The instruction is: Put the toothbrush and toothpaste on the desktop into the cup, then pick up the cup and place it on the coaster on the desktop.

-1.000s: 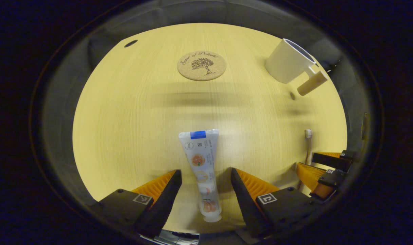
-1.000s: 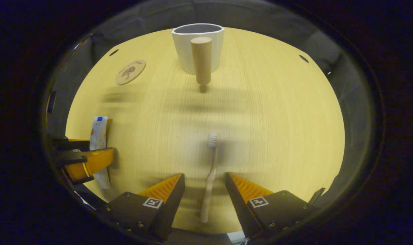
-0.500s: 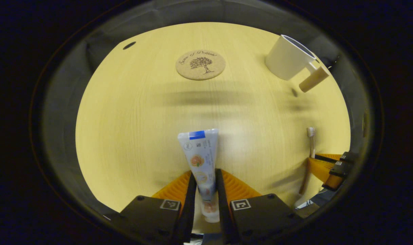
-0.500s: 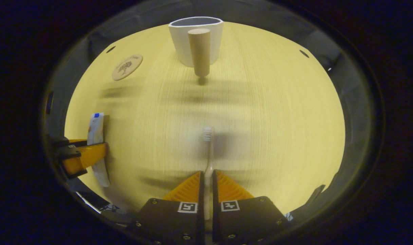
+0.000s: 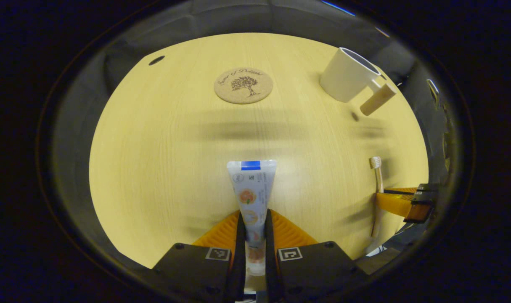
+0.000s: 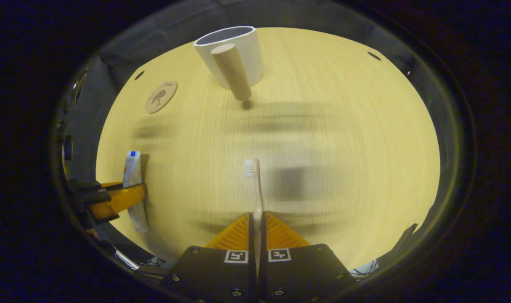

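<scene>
My left gripper is shut on the white toothpaste tube, which points away from me with its flat crimped end forward. My right gripper is shut on the handle of the toothbrush, bristle head forward and raised off the wood. The white cup with a wooden peg handle stands at the far edge in the right gripper view, and at the far right in the left gripper view. A round cork coaster lies ahead of the toothpaste, and far left in the right gripper view.
The light wooden desktop has a small dark hole near its far left corner. The other gripper shows at the right edge in the left gripper view and at the left edge in the right gripper view. Dark cloth walls surround the desk.
Both grippers went from open around their objects to shut on them. The toothpaste and toothbrush have since been lifted slightly off the desk.
</scene>
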